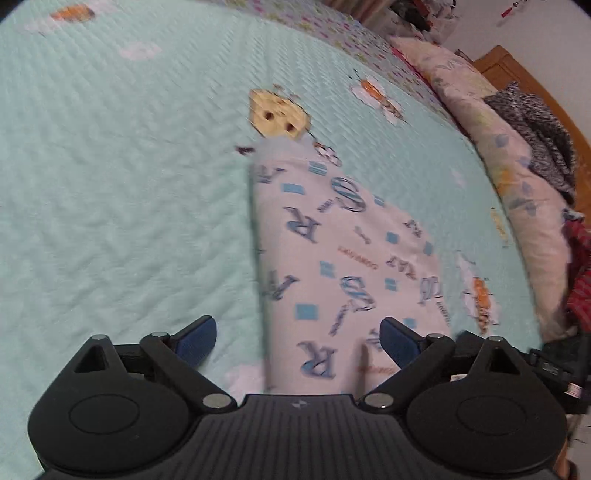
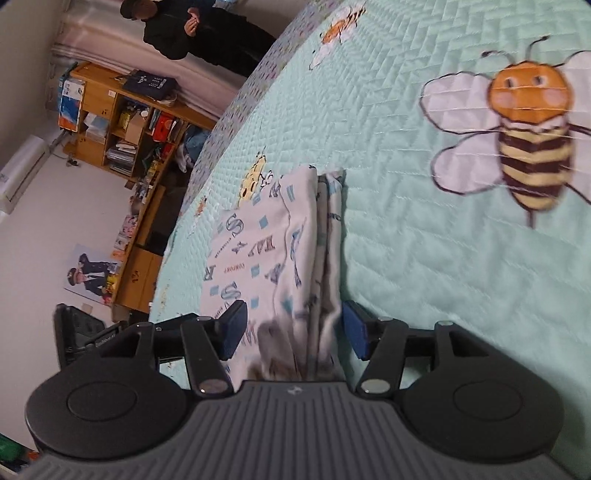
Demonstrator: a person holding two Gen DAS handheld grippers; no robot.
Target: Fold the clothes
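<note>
I am hovering both tools, left tool (image 1: 297,341) and right tool (image 2: 291,328), spread wide and gripping nothing, over the letter-print garment (image 1: 343,251) lying layered mid-frame on the bed (image 1: 110,184), folded or mid-fold.

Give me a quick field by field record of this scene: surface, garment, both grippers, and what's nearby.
surface: mint quilted bedspread with bee prints
garment: white letter-print cloth, folded into a narrow stack, layered edges visible
left gripper: open, jaws spread over the garment's near end
right gripper: open, jaws either side of the stacked edge
nearby: pillow, wooden shelf, person standing
</note>
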